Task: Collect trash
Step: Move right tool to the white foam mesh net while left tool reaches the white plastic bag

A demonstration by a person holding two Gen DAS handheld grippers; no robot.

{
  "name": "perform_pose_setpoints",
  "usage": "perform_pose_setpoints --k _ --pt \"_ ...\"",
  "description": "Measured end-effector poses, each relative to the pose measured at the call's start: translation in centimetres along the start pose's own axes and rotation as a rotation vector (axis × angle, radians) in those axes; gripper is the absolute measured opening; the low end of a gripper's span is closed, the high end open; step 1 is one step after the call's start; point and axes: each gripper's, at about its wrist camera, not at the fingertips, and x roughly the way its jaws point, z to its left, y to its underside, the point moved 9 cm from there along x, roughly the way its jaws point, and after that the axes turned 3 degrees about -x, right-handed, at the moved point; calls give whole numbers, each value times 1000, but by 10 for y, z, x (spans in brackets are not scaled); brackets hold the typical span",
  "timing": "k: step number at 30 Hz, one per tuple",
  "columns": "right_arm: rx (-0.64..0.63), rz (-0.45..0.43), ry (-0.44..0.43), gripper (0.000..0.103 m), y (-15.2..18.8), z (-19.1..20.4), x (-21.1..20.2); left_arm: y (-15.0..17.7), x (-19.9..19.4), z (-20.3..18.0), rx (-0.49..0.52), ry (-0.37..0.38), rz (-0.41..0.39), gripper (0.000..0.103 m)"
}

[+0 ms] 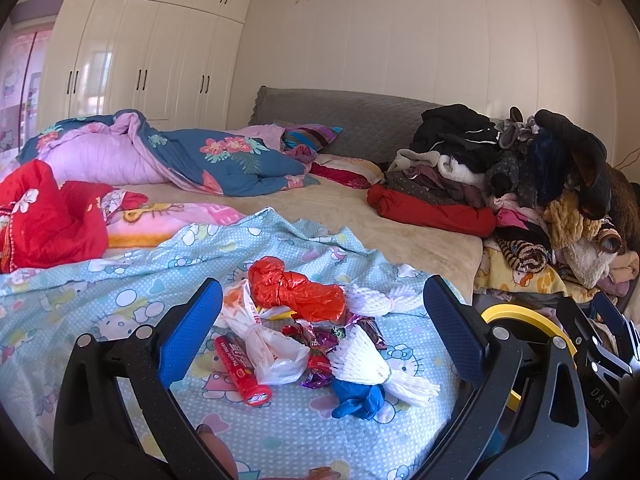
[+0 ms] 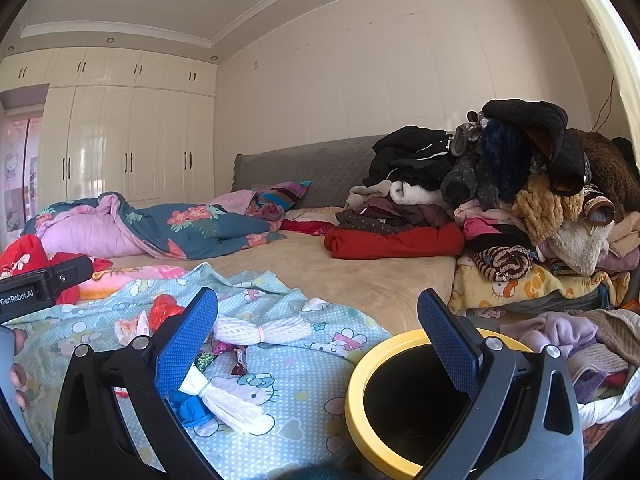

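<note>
We hold the left gripper (image 1: 322, 320) with jaws wide and empty over the trash pile (image 1: 316, 336) on the bed sheet (image 1: 100, 300); its red tube (image 1: 240, 368) lies lengthwise, cap end nearest us. The right gripper (image 2: 318, 338), jaws also wide, partly hides the yellow-rimmed bin (image 2: 360, 408).

Red crumpled bag (image 1: 296, 290), white foam netting (image 1: 360, 360), blue glove (image 1: 356, 398), yellow-rimmed black bin (image 2: 400, 400), cartoon-cat aqua dotted sheet (image 1: 120, 280).

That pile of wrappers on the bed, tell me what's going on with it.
A person holding a gripper in each hand is collecting trash off the bed. The left gripper hangs open over the pile: a red plastic bag, a red tube, white foam nets, a blue glove. The right gripper is open, empty, near the yellow-rimmed bin. Nothing is picked up yet.
</note>
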Motion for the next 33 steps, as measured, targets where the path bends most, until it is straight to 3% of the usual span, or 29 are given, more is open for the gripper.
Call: perform_pose_setpoints --k 11,26,33 --pt "-33 16 -59 97 -1 15 11 -5 3 16 -49 -32 -1 92" --pt "-132 72 -295 97 3 99 29 -13 10 78 -156 -134 -11 92" --pt "-172 147 -419 97 12 134 41 -16 15 111 -193 -166 -18 92"
